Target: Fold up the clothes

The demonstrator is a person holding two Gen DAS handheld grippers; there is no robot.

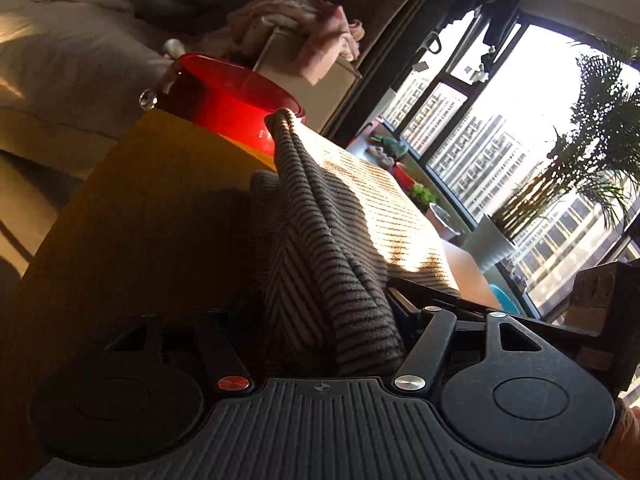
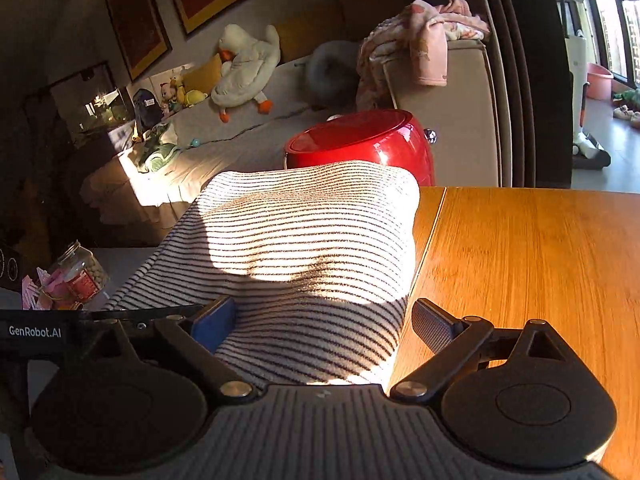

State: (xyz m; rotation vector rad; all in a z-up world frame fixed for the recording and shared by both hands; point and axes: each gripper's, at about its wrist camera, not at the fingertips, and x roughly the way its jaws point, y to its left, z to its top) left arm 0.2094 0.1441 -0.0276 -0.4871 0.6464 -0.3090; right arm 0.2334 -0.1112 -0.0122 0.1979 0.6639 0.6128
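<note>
Sweater [image 2: 312,240], striped black on white, lies on the wooden table [image 2: 520,260], just in front of the red pot [image 2: 360,144] that sits behind the table's far edge. On the side away from the pot it drapes over the table's left edge.

Left gripper [image 1: 332,320] looks clamped on a bunched ridge of the knit: in its own view the fabric rises in a tented fold straight out from between the fingers, though the pads themselves are buried in cloth, so that's my read, not a sure thing. Right gripper [image 2: 320,324] is spread wide, the blue pad [image 2: 214,328] on one side of the near hem and the ribbed pad [image 2: 434,326] on the other, not squeezing anything.

Handling-wise this looks like a soft, fuzzy, fairly thick knit. I'd guess light, floppy, zero stiffness, so it sags wherever it isn't held and stretches if you yank it. Not slippery, pads should bite fine. Best places to take hold are the hem corners or a doubled edge, pinching both layers so they don't slide apart.

Only readable text: "GenRobot.AI" [image 2: 35,331] on the black strap beside the right gripper. The jar [image 2: 82,276] left of the sweater has a red label, too small to read.
</note>
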